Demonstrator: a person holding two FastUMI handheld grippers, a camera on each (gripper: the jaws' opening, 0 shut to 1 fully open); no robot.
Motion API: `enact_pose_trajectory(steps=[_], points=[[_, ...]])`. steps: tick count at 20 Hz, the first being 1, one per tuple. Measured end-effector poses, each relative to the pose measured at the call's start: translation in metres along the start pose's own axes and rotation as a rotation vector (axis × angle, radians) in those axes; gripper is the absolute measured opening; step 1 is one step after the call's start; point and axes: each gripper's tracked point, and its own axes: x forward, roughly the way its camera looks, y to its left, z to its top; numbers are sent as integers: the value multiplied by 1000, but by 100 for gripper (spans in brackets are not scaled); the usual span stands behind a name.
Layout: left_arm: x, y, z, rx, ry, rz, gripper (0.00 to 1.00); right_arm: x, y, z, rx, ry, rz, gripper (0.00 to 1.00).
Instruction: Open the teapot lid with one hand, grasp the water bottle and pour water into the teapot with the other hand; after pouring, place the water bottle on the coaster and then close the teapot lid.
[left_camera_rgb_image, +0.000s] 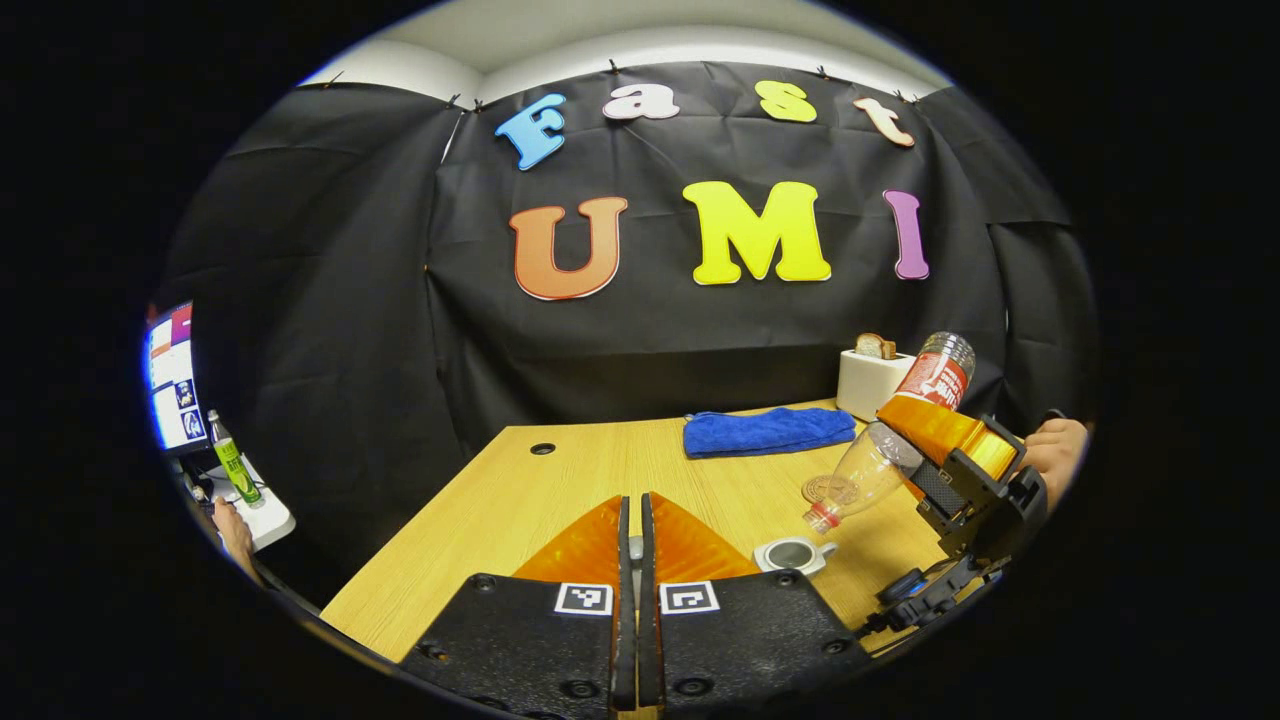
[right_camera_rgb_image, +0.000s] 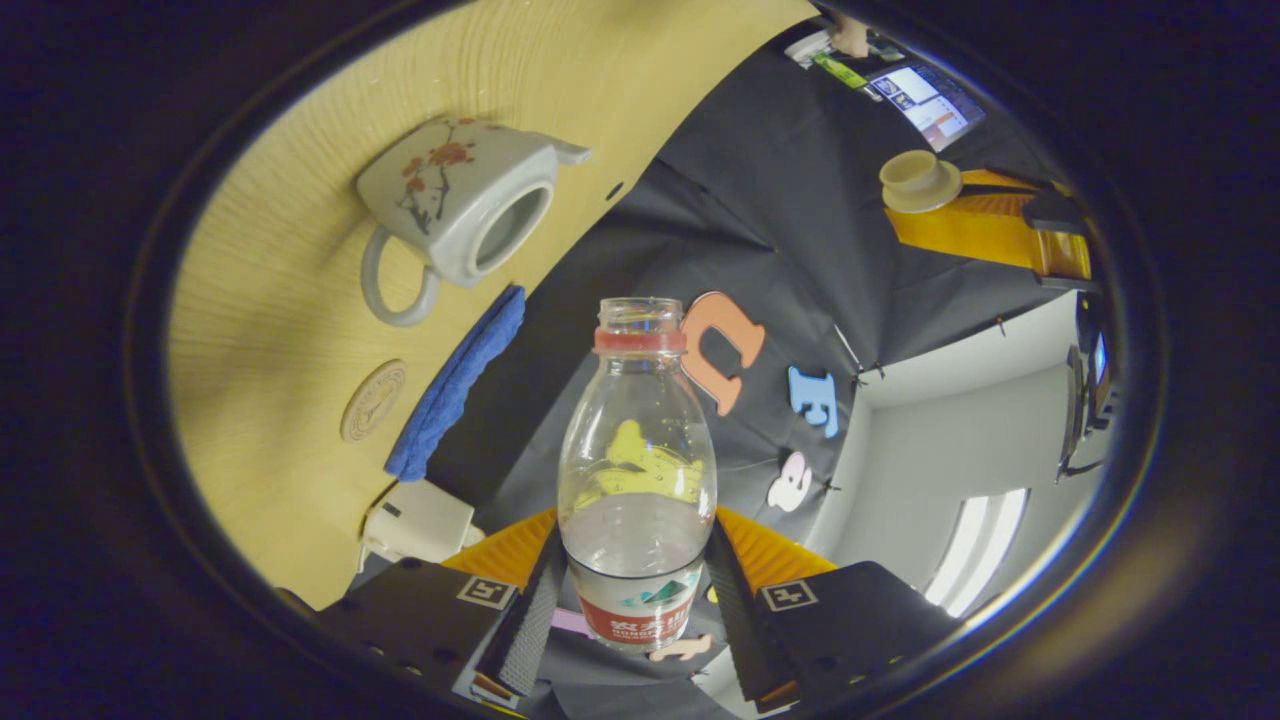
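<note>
The clear water bottle (right_camera_rgb_image: 638, 450), uncapped with a red neck ring, sits between the fingers of my right gripper (right_camera_rgb_image: 635, 590), which is shut on its labelled lower part. In the left gripper view the bottle (left_camera_rgb_image: 880, 450) tilts mouth-down just above the open white teapot (left_camera_rgb_image: 795, 553), held by the right gripper (left_camera_rgb_image: 935, 455). The teapot (right_camera_rgb_image: 455, 210) has a flower print and no lid on. My left gripper (left_camera_rgb_image: 632, 505) is shut, raised over the table's near side. It holds the cream teapot lid (right_camera_rgb_image: 918, 180), seen far off in the right gripper view. The round coaster (left_camera_rgb_image: 830, 489) lies just behind the teapot.
A folded blue cloth (left_camera_rgb_image: 768, 430) lies behind the coaster. A white toaster (left_camera_rgb_image: 872, 380) with bread stands at the table's (left_camera_rgb_image: 560, 480) back right. A monitor (left_camera_rgb_image: 170, 375) and a green bottle (left_camera_rgb_image: 232, 460) are off the table's left side, with a person's hand nearby.
</note>
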Motion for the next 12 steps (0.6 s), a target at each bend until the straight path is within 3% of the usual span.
enact_pose_trajectory(steps=[6, 12], points=[[0, 4, 2, 53, 0, 74, 4, -13, 7, -16, 271, 27, 11, 74], [-9, -12, 22, 1, -66, 42, 4, -42, 7, -37, 563, 41, 11, 74]])
